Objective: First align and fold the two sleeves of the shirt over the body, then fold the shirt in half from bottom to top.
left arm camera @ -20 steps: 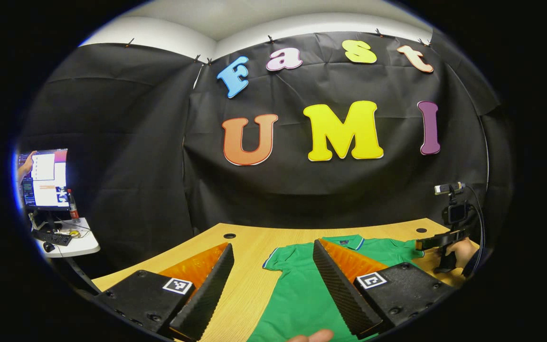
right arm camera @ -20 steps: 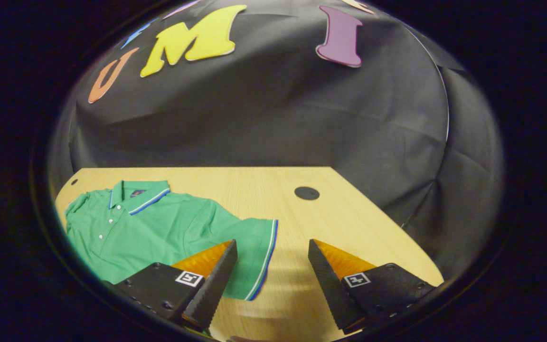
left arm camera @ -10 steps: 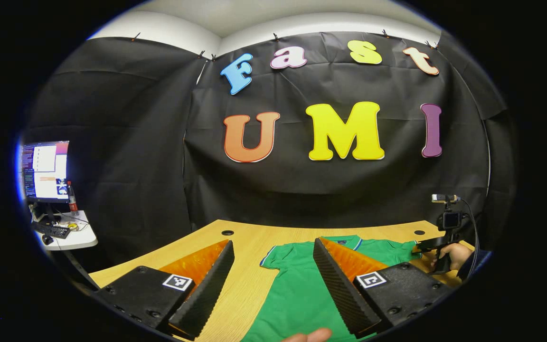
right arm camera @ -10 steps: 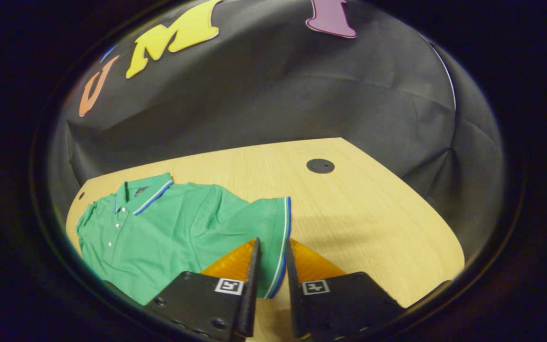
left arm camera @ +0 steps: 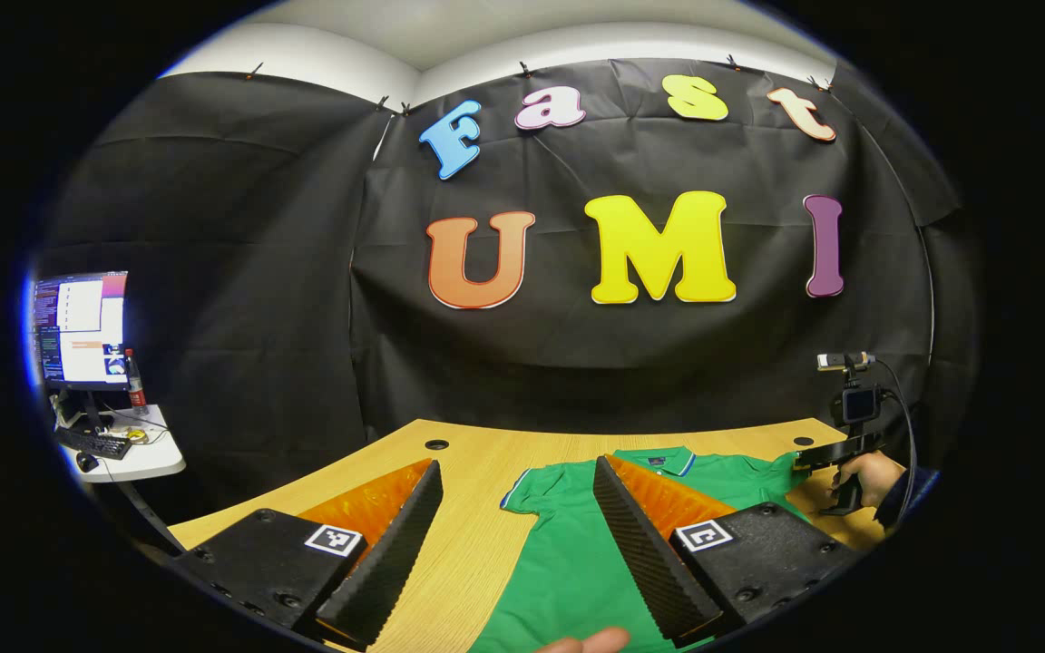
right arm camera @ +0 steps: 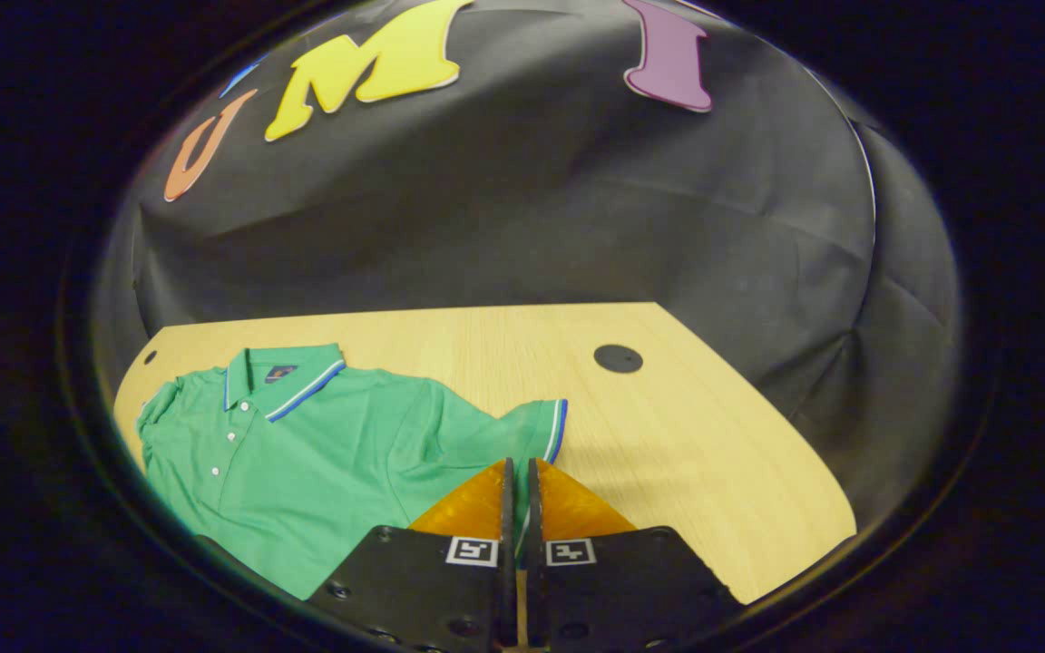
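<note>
Matt knit cloth shirt (right arm camera: 305, 453) on a smooth wood-grain table (right arm camera: 686, 435) — wall (right arm camera: 532, 209) of creased matt cloth.

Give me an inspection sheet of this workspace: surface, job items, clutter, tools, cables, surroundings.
Surface: wooden table with round grommet holes.
Job items: green polo shirt lies flat, collar toward the booth wall, buttons up; left sleeve spread out; right sleeve pinched at its striped hem; no fold made yet.
Clutter: nothing seen on the table.
Tools: left tool open, one finger over the shirt, the other over bare wood; right tool shut on the right sleeve, also seen held by a hand.
Cables: one cable loops from the right tool's camera.
Surroundings: black cloth wall; side desk with monitor, keyboard, bottle.
</note>
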